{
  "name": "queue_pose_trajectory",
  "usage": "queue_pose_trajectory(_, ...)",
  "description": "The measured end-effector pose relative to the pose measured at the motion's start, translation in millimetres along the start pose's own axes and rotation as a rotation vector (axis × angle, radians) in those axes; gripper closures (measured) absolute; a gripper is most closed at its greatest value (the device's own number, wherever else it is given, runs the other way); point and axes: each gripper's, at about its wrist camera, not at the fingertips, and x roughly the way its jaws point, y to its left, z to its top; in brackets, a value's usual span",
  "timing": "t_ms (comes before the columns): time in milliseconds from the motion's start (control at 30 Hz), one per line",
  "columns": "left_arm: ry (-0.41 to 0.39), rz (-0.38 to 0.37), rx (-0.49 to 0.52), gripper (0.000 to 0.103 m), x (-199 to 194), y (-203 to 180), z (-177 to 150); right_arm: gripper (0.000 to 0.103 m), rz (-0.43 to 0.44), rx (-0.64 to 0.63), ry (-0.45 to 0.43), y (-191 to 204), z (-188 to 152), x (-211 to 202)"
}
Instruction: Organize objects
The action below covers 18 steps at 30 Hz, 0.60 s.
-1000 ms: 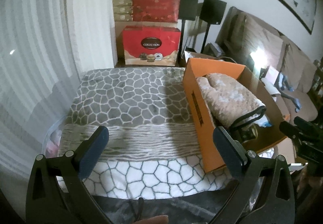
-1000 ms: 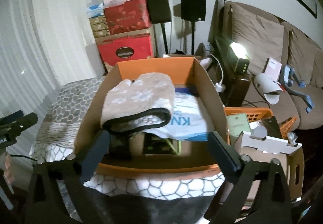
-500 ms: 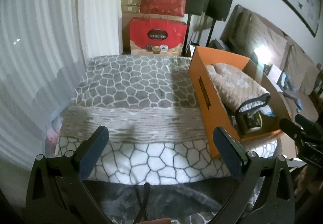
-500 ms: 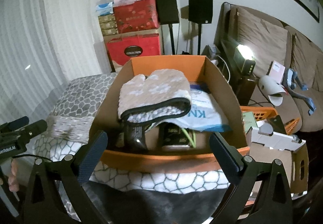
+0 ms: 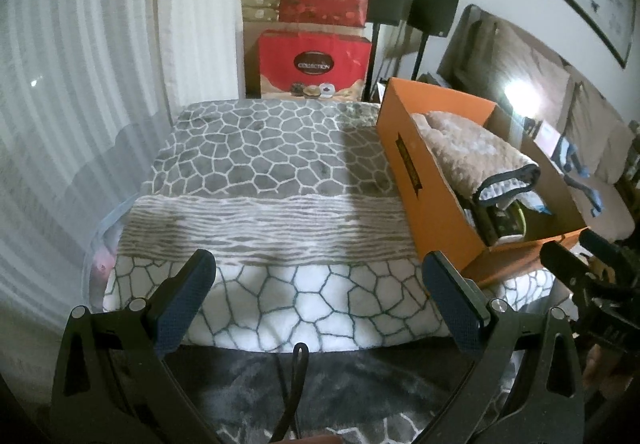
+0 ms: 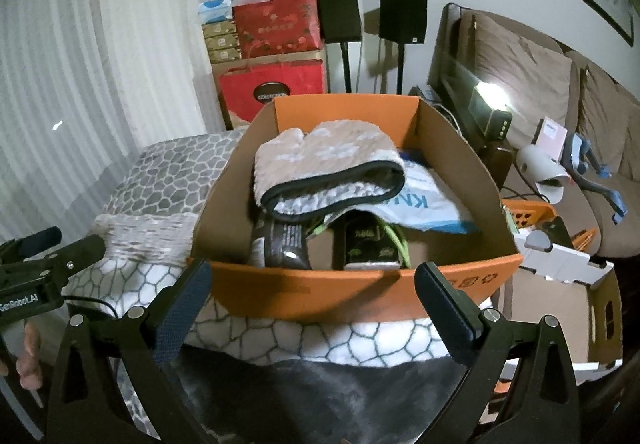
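Note:
An orange cardboard box [image 6: 352, 294] stands on the right side of a blanket-covered surface [image 5: 264, 180]; it also shows in the left wrist view [image 5: 432, 200]. Inside lie a beige oven mitt with a dark rim [image 6: 324, 160], a white and blue plastic bag [image 6: 424, 204], a dark packet [image 6: 282, 244] and a dark box with green cord [image 6: 370, 244]. My right gripper [image 6: 312, 308] is open and empty, just in front of the box's near wall. My left gripper [image 5: 320, 304] is open and empty over the blanket's front edge, left of the box.
Red gift boxes [image 5: 314, 62] and two black speakers on stands [image 6: 402, 16] stand at the back wall. A sofa [image 6: 552, 84] with a lit lamp [image 6: 490, 100] is at the right. A white carton [image 6: 560, 284] sits right of the box. Curtains hang at the left.
Both grippers have drawn back and risen from the box, so the box looks smaller and its contents show more fully. Both stay open and empty.

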Motion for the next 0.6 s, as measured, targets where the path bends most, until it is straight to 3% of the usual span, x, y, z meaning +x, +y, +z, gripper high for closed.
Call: queue_pose_trajectory(600, -0.002, 0.014, 0.017, 0.000, 2.4, -5.5, -6.0, 0.001, -0.001, -0.002, -0.001, 2.4, -2.8, 0.1)
